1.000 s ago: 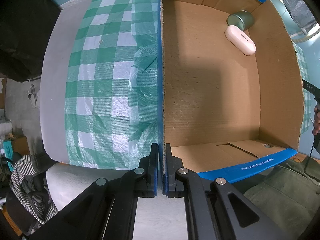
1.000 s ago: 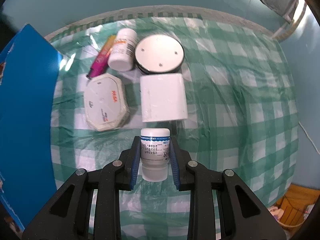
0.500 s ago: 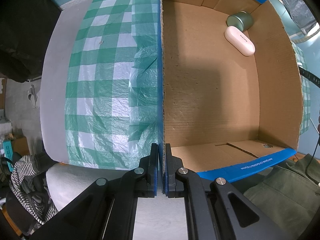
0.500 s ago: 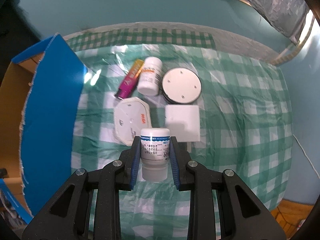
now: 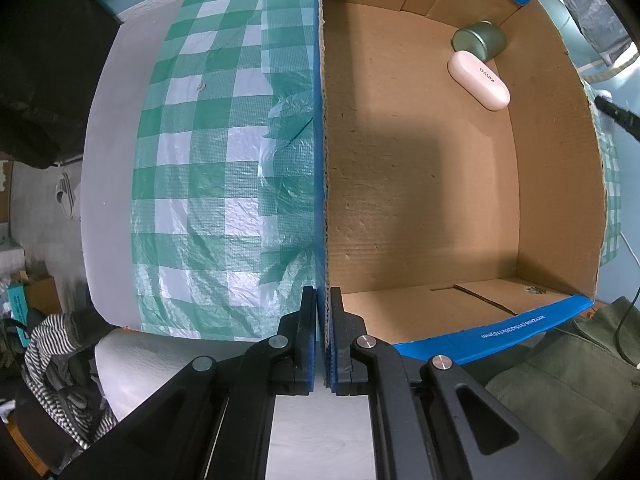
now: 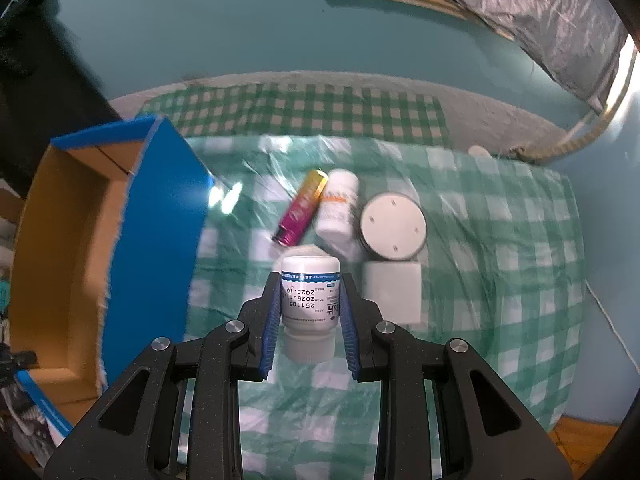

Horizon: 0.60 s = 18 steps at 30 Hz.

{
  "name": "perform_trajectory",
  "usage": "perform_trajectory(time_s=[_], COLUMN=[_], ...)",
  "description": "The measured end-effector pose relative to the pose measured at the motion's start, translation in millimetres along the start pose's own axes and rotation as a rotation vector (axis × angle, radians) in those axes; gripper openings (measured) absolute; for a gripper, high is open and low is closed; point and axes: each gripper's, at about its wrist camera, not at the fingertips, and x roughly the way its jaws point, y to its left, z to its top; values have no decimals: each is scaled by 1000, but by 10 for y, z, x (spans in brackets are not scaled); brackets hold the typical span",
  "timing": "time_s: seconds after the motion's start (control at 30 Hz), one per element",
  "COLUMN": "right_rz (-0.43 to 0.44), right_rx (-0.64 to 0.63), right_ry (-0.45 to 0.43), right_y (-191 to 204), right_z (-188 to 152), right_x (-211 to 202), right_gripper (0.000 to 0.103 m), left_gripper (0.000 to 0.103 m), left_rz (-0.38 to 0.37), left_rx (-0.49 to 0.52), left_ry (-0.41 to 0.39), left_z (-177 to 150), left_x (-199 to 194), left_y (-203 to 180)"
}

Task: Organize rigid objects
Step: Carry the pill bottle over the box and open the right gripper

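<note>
My left gripper is shut on the left wall of a cardboard box with blue outer sides. Inside the box, at the far right corner, lie a white oval case and a green tin. My right gripper is shut on a white pill bottle and holds it high above the checked cloth. The box stands to the left of it. Below on the cloth lie a pink tube, a white bottle, a round white disc and a white square block.
A green and white checked plastic cloth covers the table. Striped clothing lies off the table's near left edge. A silver foil sheet hangs at the far right. The table's far edge meets a teal wall.
My right gripper has risen with the white pill bottle, so the objects on the cloth look smaller and the box has come into view at the left. The left gripper has not moved.
</note>
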Motion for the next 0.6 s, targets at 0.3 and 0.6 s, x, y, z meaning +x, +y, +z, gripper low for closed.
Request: perform_trajectory(time_s=[0.3, 0.6], right_rz=[48, 103], right_rx=[-76, -146], right_ry=[-62, -92], right_y=[319, 671], right_z=[309, 524], right_x=[-162, -218], right_gripper=[26, 26], left_gripper=[5, 5], left_rz=[-2, -1], left_rx=[-7, -7], left_ry=[-2, -1], left_z=[6, 2], left_x=[-13, -19], left_y=[0, 1])
